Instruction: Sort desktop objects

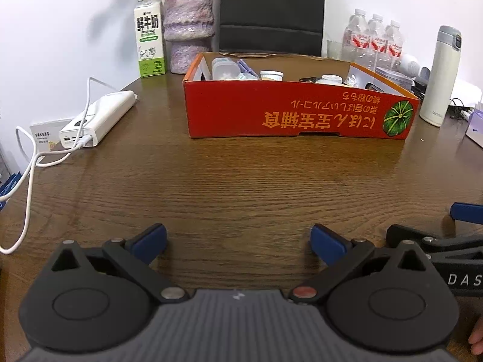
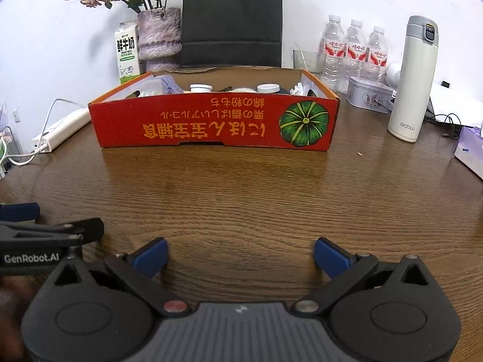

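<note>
Box: red cardboard box (image 2: 211, 123) sits on the wooden table (image 2: 241, 193), straight ahead of me, its long printed side facing my two tools; I take it as the landmark for everything else.
Box contents: small white-lidded jars (image 2: 200, 88), a clear plastic tub (image 1: 223, 68) and a bluish cloth (image 2: 172, 84) already lie inside, which I judge to be where sorted things go.
Left gripper (image 1: 238, 241): jaws spread wide, nothing between them, hovering low over bare wood on the near side of the box, because there is nothing within reach to take.
Right gripper (image 2: 240, 255): jaws likewise wide apart and empty, just beside my left one, also on the near side of the box.
Left of box: a white power strip (image 1: 96, 120) with its cable plugged in, so I judge it stays put.
Behind box, left: milk carton (image 2: 126, 52) and a purple vase (image 2: 158, 34) with flowers, standing upright against the wall.
Behind box, right: water bottles (image 2: 354, 51), a drinking glass (image 2: 308, 60) and a small tin (image 2: 369, 94).
Right of box: a tall white flask (image 2: 413, 81), upright, apart from the box.
Progress: wood between me and the box is bare, so I judge the sorting nearly or fully done, unless the things around the box count.
</note>
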A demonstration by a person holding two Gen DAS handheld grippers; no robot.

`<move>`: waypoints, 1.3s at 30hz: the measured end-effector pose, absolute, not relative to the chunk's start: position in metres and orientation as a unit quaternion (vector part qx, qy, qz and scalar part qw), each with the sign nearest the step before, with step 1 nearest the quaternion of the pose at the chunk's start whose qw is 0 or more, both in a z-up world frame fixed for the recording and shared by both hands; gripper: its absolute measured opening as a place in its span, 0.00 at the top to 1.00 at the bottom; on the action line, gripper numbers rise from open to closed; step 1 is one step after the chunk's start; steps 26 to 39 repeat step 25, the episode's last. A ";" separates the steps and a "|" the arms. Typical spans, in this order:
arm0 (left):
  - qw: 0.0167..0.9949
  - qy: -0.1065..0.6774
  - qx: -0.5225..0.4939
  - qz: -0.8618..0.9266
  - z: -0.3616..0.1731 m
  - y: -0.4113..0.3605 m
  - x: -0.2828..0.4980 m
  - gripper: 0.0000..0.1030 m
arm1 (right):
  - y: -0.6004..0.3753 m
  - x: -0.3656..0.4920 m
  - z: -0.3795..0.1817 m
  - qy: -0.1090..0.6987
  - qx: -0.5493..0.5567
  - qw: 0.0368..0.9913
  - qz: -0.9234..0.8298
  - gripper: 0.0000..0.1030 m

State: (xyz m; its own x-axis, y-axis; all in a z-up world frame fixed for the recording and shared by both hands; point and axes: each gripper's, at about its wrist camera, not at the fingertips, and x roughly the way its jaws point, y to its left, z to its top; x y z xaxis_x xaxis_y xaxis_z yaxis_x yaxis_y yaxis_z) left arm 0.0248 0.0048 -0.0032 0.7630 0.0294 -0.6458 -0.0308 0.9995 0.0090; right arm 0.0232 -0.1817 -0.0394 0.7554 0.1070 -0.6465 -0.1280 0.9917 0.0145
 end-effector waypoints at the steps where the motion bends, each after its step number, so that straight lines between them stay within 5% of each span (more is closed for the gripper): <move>1: 0.939 0.344 -0.001 0.016 -0.003 0.005 0.025 0.00 | -0.182 0.023 -0.039 0.344 -0.015 0.937 0.063 0.00; 39: 0.939 0.344 0.000 0.016 -0.004 0.005 0.026 0.00 | -0.180 0.022 -0.039 0.344 -0.017 0.936 0.068 0.00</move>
